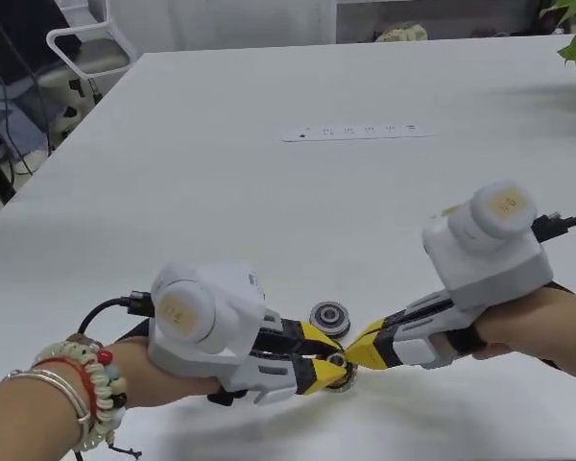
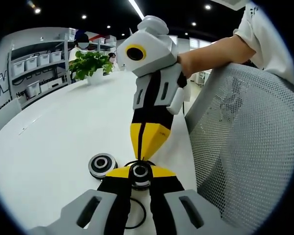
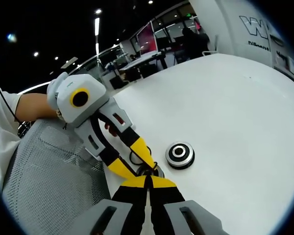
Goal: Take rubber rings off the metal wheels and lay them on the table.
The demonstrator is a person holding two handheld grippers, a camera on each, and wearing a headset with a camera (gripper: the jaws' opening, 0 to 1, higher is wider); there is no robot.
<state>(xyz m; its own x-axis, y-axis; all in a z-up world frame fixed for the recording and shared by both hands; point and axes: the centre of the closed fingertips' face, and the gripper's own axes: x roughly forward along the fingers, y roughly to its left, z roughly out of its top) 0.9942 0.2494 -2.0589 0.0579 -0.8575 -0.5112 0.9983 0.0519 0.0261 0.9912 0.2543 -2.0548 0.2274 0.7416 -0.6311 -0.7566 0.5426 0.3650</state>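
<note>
Clamping a metal wheel (image 2: 140,176) between its yellow jaws, our left gripper (image 1: 332,371) sits at the lower middle of the head view, low over the white bench (image 1: 269,192). Our right gripper (image 1: 357,352) meets it tip to tip, jaws pressed together on the wheel's black rubber ring (image 2: 135,162). A second wheel (image 1: 329,317) lies just beside them.

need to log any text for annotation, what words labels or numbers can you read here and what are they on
"W": big letter on the wall in the right gripper view, the rest cut off
Small line under it: too blurred to read
"W": big letter on the wall panel in the left gripper view; the small line below is blurred
Power strip: markings too small to read
</note>
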